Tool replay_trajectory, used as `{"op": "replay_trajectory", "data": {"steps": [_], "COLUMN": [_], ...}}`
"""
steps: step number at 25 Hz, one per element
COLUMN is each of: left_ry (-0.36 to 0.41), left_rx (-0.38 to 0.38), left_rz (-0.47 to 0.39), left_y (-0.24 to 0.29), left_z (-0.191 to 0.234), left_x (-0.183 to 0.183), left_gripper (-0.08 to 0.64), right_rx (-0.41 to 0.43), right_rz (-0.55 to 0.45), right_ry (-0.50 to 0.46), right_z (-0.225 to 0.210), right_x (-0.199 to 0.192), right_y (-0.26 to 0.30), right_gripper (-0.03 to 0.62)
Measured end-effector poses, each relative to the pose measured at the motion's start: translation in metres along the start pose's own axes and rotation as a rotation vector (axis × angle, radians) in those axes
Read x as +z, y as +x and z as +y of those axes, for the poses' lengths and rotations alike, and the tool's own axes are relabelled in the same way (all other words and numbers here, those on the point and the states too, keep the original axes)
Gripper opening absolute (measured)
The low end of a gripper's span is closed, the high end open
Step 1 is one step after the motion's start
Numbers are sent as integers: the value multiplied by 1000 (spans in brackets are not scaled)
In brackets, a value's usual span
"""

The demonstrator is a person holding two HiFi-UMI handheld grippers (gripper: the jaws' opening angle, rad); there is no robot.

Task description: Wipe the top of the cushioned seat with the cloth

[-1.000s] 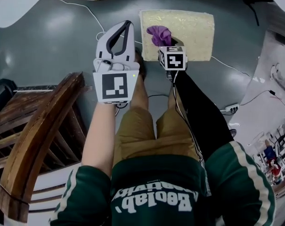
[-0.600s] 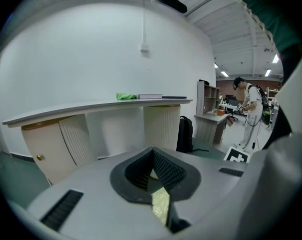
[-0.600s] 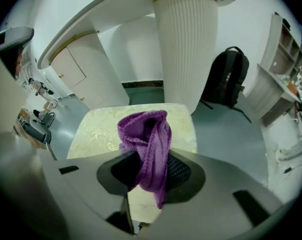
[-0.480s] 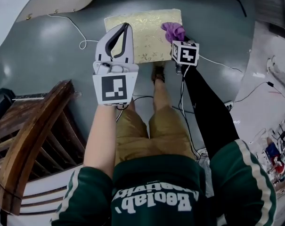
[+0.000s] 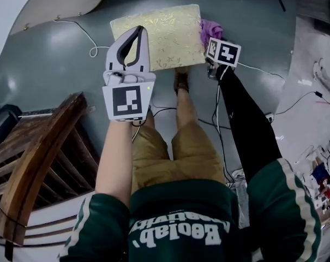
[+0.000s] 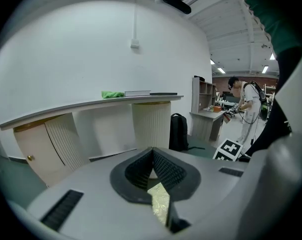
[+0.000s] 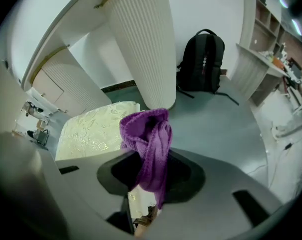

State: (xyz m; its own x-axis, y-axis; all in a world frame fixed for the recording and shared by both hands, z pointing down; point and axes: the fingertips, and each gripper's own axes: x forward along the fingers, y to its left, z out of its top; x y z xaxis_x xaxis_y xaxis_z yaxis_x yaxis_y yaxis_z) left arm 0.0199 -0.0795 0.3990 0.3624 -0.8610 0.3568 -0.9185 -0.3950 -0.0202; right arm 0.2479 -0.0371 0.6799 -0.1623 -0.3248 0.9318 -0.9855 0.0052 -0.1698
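Two grippers: I have both out over the cushioned seat, which stands on the grey floor.
Right gripper: its jaws are clamped on the purple cloth. The cloth bunches above the pads and hangs a short tail below them.
Cloth position: it is at the seat's right edge, near the far right corner. Most of the bunch looks to be off the top and over the floor. I cannot tell whether it touches the seat's side.
Left gripper: its jaws are together with nothing between them. It hovers above the near left part of the seat, clear of the fabric, and I see the gold pattern through the slit below the pads.
Step in hand: I read this as the turn between strokes, since the cloth is at the edge and not on the top.
Next move: I would bring the cloth in over the right edge, press it down on the top and sweep toward the left edge. The grip must hold firm so the bunch does not slip out.
Left gripper's part: I judge it has none, beyond lifting clear of the cloth's path.
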Motion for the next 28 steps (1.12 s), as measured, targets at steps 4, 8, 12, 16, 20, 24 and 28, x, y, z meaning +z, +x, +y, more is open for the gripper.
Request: {"op": "replay_trajectory", "data": {"steps": [4,8,12,16,20,24,28], "left_ry": [-5,-17,-8,3,10,23,4], "left_rx": [7,15,23,32,43,60,79], "left_rz": [-6,-19,-27,-39,-44,-56,-49], "left_y": [-5,-19,-37,-56,-78,-99,-118], "left_z": [7,23,49,81,116,150,174], "left_x": [-1,-5,-10,-13,-18,-20,-26], "left_gripper": [17,17,17,17,17,17,17], "right_rx": [10,55,143,198,273,292,248], "right_rz": [-48,-125,-167,-170,-156,-94,7], "right_ry": [-40,-30,-60,-105,-163,-227,-283], "right_z": [6,33,98,176,256,315,339], "right_x": [10,13,1,-18,-49,-84,-123], "right_y": [-10,-29,-44,-54,-47,-32,-12], "right_gripper": [126,126,127,127,127,127,127]}}
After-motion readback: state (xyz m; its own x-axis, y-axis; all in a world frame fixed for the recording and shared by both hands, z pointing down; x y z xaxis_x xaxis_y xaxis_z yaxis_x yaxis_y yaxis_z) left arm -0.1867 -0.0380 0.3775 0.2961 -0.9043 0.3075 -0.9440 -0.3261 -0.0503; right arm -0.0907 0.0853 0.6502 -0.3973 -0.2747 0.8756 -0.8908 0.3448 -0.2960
